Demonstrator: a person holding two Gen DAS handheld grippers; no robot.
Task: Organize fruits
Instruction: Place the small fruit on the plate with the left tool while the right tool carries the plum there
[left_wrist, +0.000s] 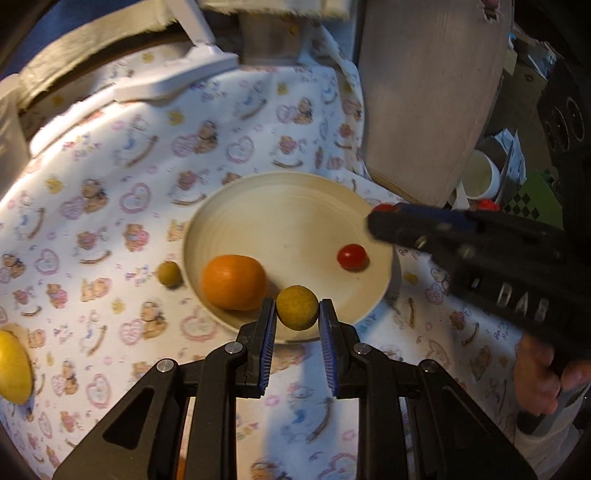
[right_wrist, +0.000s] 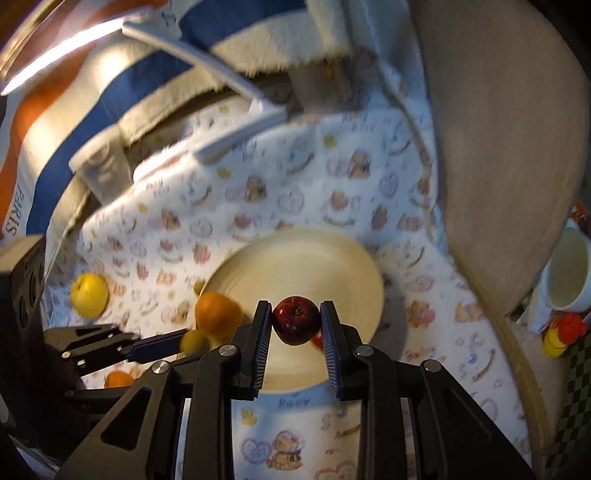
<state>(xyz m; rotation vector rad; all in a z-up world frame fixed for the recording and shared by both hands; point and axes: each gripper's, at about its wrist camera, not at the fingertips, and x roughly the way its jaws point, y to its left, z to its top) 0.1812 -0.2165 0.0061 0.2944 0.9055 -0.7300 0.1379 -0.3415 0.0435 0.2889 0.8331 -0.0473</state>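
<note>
- Left tongs (left_wrist: 297, 308) pinch a small yellow-green fruit (left_wrist: 297, 307) above the plate's (left_wrist: 288, 206) near rim, beside the orange (left_wrist: 233, 281)
- Right tongs (right_wrist: 296, 320) clamp a dark red apple (right_wrist: 296, 319) over the plate

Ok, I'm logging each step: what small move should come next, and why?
Probably open the left hand-held gripper: its yellow-green fruit sits low over the plate beside the orange, while the right hand-held gripper holds the dark red apple higher.
</note>
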